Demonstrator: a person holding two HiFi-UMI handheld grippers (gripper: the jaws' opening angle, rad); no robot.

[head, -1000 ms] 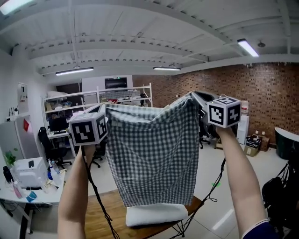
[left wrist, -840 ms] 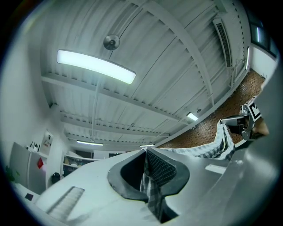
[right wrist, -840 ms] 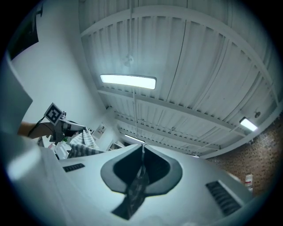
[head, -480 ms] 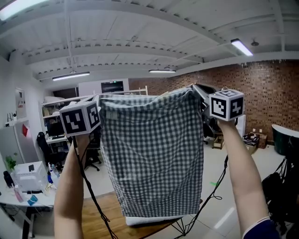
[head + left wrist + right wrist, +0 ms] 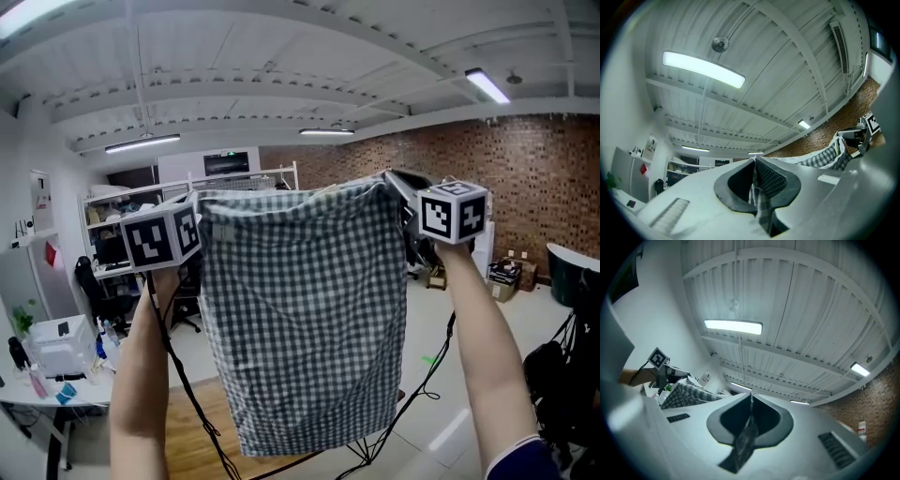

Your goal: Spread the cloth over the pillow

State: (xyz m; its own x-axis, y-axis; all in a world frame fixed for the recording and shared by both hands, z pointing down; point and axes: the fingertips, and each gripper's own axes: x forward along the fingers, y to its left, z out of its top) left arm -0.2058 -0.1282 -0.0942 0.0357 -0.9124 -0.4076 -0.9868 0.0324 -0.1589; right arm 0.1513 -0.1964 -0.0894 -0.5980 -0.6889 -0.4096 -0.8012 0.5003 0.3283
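Both the left tool [image 5: 754, 163] and right tool [image 5: 751, 398] clamp the cloth [image 5: 305, 319], hanging lengthwise straight down.

The room is large, with a white ribbed ceiling [image 5: 281, 56] that carries long tube lamps [image 5: 487, 84], all lit. On the right stands a red brick wall [image 5: 534, 178], with cardboard boxes [image 5: 504, 277] at its foot. On the left there are white shelves [image 5: 122, 202], a black office chair [image 5: 94, 291] and a white desk [image 5: 37, 384] with small things on it. The floor [image 5: 450, 375] is pale and smooth. Low in the middle shows a wooden surface [image 5: 195, 455].
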